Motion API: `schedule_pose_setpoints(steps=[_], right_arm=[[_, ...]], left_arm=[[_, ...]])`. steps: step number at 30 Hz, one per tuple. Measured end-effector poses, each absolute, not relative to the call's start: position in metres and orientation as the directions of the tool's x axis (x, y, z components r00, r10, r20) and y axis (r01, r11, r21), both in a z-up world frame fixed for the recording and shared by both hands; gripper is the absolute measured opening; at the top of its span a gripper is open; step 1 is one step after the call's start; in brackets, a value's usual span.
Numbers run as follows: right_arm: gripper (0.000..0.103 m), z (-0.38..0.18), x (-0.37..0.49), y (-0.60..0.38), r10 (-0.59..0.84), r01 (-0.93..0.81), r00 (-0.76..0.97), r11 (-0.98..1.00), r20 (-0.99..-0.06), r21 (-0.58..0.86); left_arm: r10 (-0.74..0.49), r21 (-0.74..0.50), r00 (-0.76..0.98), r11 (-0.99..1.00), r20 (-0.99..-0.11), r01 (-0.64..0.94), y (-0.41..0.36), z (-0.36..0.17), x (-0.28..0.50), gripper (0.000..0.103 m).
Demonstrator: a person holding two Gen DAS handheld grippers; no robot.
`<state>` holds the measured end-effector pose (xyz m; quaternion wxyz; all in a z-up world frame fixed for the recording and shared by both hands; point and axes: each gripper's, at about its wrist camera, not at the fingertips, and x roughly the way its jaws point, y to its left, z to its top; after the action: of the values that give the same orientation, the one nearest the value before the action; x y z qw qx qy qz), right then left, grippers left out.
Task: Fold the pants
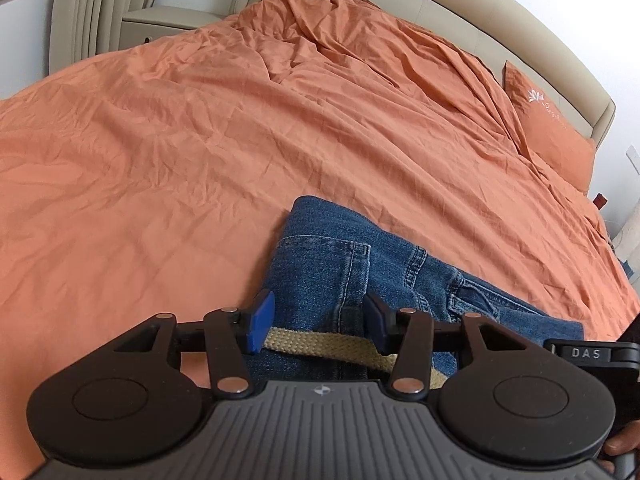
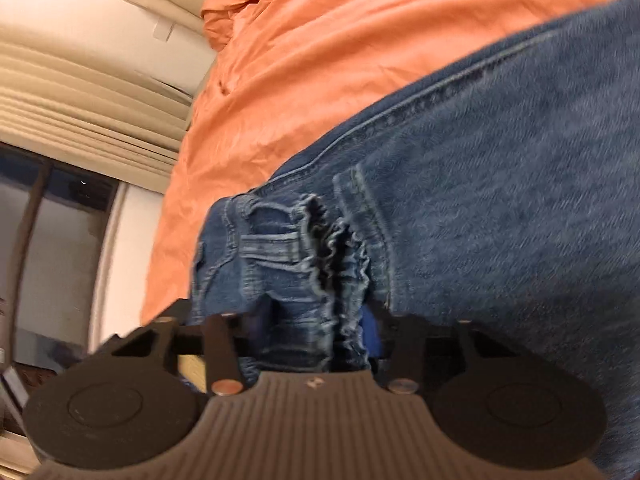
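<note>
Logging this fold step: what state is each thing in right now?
jeans: lying on the bed, partly folded, waistband bunched.
left gripper: jaws open, straddling the jeans.
right gripper: jaws shut on the bunched waistband.
woven belt: lying across the jeans.
orange bedsheet: wrinkled.
pillow: leaning against the headboard.

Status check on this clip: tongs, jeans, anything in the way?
Left tongs open, straddling jeans at the belt. Right tongs shut on bunched waistband. Jeans on orange bedsheet; nothing obstructing.
</note>
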<state>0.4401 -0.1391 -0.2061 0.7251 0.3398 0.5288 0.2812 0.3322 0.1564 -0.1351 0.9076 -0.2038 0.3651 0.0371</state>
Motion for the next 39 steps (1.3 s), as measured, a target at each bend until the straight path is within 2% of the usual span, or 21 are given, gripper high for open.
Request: schedule_pose_setpoints(steps=[1,3,11,16,21,26,33,39], right_arm=[[0.022,-0.198,0.438,-0.137,0.759,-0.073,0.292,0.624,-0.582,0.778],[0.018,-0.175,0.432,-0.135,0.741,-0.141,0.322,0.653,-0.589,0.744],[0.015,-0.049,0.423,-0.116,0.702,-0.34,0.403,0.711,-0.588,0.616],[0.015,0.022,0.422,-0.137,0.637,-0.376,0.448,0.771,-0.627,0.514],[0.015,0.046,0.416,-0.196,0.565,-0.309,0.502,0.824,-0.654,0.475],[0.014,0.023,0.419,-0.266,0.485,-0.176,0.538,0.864,-0.689,0.471],[0.013,-0.078,0.432,-0.34,0.424,0.009,0.501,0.869,-0.754,0.495],[0.011,-0.145,0.439,-0.367,0.414,0.077,0.463,0.862,-0.784,0.501]], left_arm=[[-0.086,-0.352,0.738,0.911,-0.669,-0.213,0.158,-0.134,0.331,0.052],[-0.102,-0.386,0.764,0.9,-0.637,-0.201,0.162,-0.128,0.327,0.045],[-0.112,-0.52,0.876,0.837,-0.469,-0.172,0.189,-0.097,0.304,0.045],[-0.193,-0.523,0.874,0.849,-0.446,-0.079,0.177,-0.09,0.304,0.045],[-0.235,-0.431,0.848,0.902,-0.475,0.009,0.138,-0.088,0.307,0.045],[-0.276,-0.333,0.814,0.937,-0.512,0.108,0.094,-0.093,0.307,0.045],[-0.272,-0.212,0.756,0.961,-0.595,0.179,0.055,-0.117,0.314,0.045],[-0.241,-0.167,0.715,0.97,-0.657,0.174,0.047,-0.137,0.324,0.045]])
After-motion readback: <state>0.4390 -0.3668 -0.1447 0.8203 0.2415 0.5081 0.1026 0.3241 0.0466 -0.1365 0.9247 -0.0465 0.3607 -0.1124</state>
